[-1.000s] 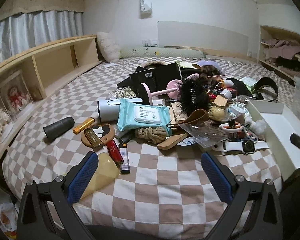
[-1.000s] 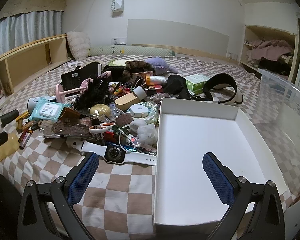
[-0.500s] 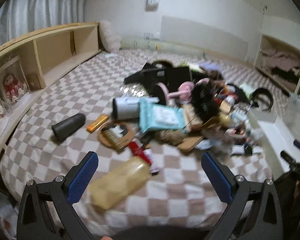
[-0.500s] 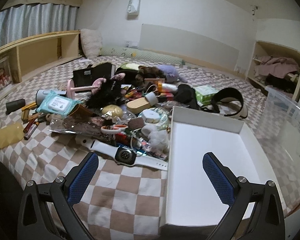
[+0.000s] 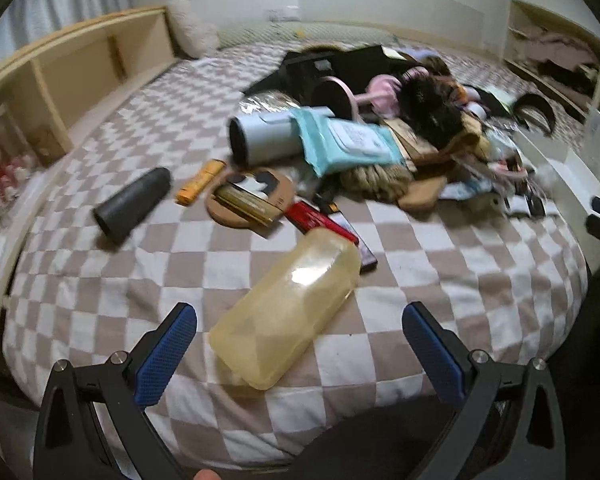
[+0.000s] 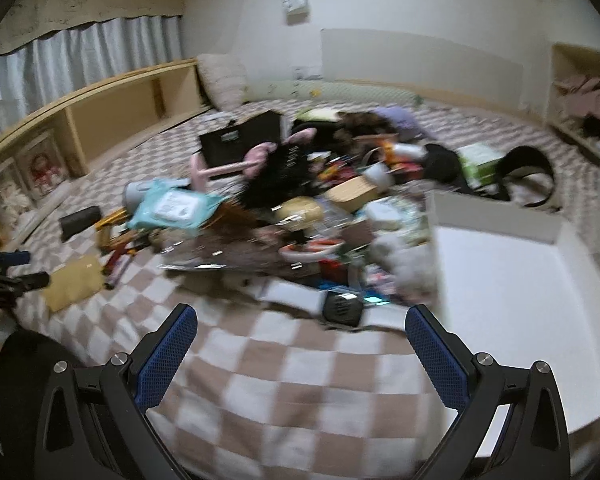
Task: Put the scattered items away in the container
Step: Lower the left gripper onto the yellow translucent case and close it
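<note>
The left gripper [image 5: 300,344], jaws spread, hangs by the yellow case [image 5: 288,308], which looks light, stiff, slick: best pinched across its narrow sides.

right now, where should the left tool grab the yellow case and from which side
Grip the yellow case across its middle, on the two long sides. It lies flat on the bed, tilted, its near end between the open left tool. Probably come from above and turn the tool to square up with the case.
</note>
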Available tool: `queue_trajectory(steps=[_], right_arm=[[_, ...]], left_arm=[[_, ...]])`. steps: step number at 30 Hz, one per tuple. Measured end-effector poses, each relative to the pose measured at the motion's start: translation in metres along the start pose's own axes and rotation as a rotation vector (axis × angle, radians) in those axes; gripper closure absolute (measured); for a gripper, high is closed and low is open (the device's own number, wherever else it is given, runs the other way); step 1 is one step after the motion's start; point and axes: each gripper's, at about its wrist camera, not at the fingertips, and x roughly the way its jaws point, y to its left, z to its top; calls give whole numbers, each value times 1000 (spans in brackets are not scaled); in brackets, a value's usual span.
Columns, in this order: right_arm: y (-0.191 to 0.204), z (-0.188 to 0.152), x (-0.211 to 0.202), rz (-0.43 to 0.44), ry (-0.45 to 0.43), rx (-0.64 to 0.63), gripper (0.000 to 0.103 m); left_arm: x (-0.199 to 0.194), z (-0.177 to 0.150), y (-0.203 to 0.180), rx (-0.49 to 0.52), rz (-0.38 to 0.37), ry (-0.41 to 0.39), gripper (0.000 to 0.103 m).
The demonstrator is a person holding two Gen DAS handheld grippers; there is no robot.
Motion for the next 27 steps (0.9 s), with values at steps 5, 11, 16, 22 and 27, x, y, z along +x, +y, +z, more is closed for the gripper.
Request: queue_trajectory(steps=[5,11,16,22,27], right_arm=[[28,-9,23,49,81,-64,0],[47,-2,54,104,152,-40,0],[60,-2,82,116,212,-34,0],[69,-23,104,99,304,-77,0],[74,-35,97,73,259,-148,0]], left_arm=[[24,2,9,54,-73,41,2],[40,-1,17,48,-96,93,18],[43,-12,24,41,-111,110,35],[37,-20,28,4,-115,77,38],[32,-25,29,-28,-100,48,38]])
